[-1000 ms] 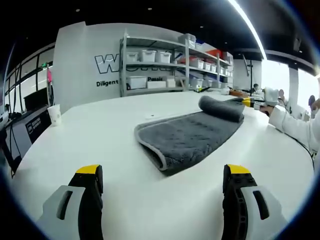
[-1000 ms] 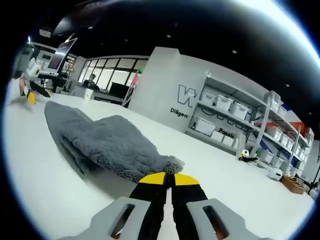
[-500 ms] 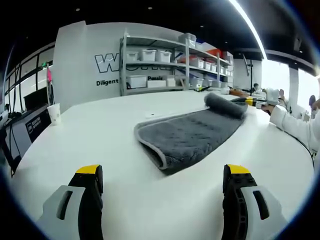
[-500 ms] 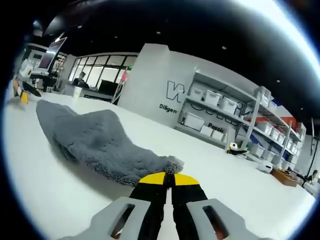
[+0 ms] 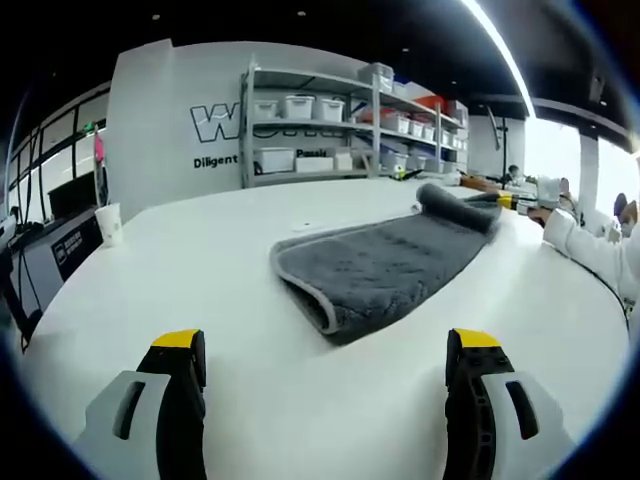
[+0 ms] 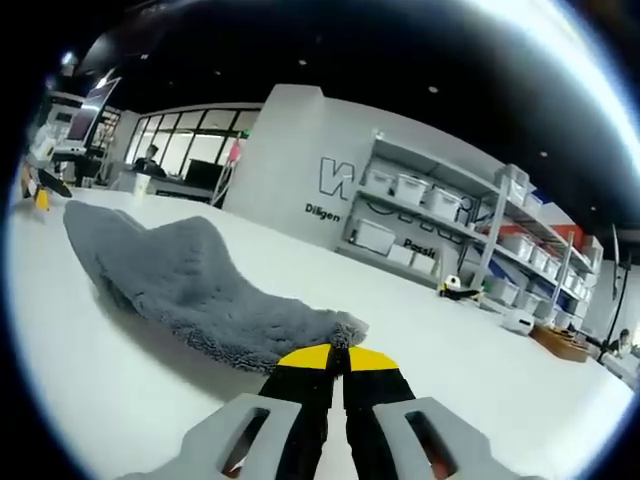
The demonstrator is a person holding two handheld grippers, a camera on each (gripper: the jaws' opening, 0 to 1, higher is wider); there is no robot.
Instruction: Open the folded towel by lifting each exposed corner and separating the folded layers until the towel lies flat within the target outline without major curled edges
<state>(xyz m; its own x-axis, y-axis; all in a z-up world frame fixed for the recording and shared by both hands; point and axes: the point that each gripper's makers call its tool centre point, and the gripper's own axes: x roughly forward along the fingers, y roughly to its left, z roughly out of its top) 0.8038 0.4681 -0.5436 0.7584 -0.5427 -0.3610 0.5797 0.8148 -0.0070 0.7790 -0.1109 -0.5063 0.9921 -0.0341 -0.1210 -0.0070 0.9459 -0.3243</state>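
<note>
Two grippers, two very different jobs right now. Your right gripper (image 6: 336,352) has its yellow-tipped jaws pressed together on a corner of the grey, plush microfibre towel (image 6: 190,290), which trails away from the jaws toward the left of the right gripper view and sags to the white tabletop (image 6: 480,370). Your left gripper (image 5: 325,345) has its jaws spread wide and holds nothing; it hovers low over the table with the towel (image 5: 375,265) straight ahead, well apart from its tips.

From the left gripper view the towel's long axis runs away from you and to the right, its near end a folded edge with pale piping, its far end a raised roll where the other gripper grips it. So the right gripper is on the cloth and the left merely faces the near fold (that fold still looks doubled over). Pulling onward along the long axis is, by my reading, what will separate the layers.

Against the earlier frames, the raised roll has travelled farther away and to the right and has shrunk, and more towel lies flat. Your left gripper has stayed put. I cannot make out any target outline on the table.
</note>
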